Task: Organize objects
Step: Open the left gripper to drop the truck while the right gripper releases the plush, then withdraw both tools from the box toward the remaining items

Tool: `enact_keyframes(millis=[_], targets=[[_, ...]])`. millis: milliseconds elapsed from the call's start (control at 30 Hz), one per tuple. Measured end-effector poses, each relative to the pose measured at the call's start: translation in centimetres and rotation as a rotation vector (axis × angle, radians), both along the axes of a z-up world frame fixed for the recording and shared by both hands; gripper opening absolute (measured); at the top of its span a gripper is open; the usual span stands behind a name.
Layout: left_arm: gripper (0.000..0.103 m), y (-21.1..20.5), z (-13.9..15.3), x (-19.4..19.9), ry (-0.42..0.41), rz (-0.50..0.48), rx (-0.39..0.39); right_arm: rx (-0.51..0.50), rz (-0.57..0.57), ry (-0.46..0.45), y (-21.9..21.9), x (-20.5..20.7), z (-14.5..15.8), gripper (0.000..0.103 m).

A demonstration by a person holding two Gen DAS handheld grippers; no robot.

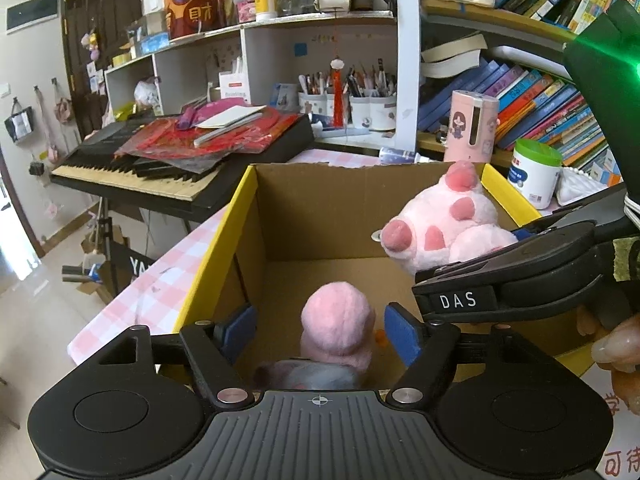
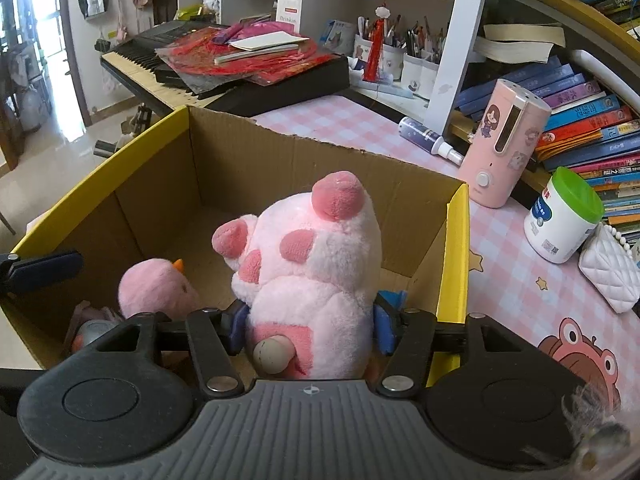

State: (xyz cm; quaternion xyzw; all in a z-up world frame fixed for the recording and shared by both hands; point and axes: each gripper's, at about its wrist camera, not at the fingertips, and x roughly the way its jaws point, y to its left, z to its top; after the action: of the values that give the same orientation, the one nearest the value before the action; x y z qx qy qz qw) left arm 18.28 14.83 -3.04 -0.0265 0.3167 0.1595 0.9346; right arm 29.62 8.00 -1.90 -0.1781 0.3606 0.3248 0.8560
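Observation:
An open cardboard box (image 2: 456, 240) with yellow outer sides stands on the pink checked tablecloth. My right gripper (image 2: 310, 324) is shut on a pale pink pig plush (image 2: 316, 256), holding it over the box's right half; the same pig plush (image 1: 444, 224) shows in the left wrist view. A small pink duck plush (image 1: 336, 328) sits on the box floor between the blue pads of my left gripper (image 1: 320, 332), which is open with a gap on both sides. The duck plush (image 2: 156, 288) has an orange beak. A grey toy (image 1: 308, 376) lies beside it, mostly hidden.
Right of the box stand a pink cylinder device (image 2: 504, 144), a white jar with a green lid (image 2: 564, 216), a white quilted purse (image 2: 608, 276) and a lying spray bottle (image 2: 432, 140). A keyboard (image 1: 160, 160) piled with red papers sits behind, below crowded bookshelves.

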Motion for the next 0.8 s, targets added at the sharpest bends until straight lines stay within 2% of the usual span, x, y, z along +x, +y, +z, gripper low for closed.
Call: enact_keyframes(millis=[100,167,300,467,800], targets=[[0.084,0.1,0.1,-0.3,-0.009,0.008,-0.003,0.011,-0.008,-0.001,-0.1,0.0,0.0,0.062],[0.084,0.1,0.3,-0.6,-0.020,0.017,-0.011,0.023,-0.018,-0.010,-0.3,-0.1,0.1,0.070],[0.086,0.2,0.7,-1.3,-0.044,0.020,-0.023,0.036,-0.028,-0.032,-0.6,-0.5,0.5,0.074],[0.090,0.4,1.4,-2.7,-0.091,0.037,-0.047,0.103,-0.053,-0.079,-1.6,-1.7,1.7,0.082],[0.093,0.1,2.6,-5.7,-0.153,0.052,-0.054,0.217,-0.126,-0.211,-4.7,-6.1,4.0,0.087]])
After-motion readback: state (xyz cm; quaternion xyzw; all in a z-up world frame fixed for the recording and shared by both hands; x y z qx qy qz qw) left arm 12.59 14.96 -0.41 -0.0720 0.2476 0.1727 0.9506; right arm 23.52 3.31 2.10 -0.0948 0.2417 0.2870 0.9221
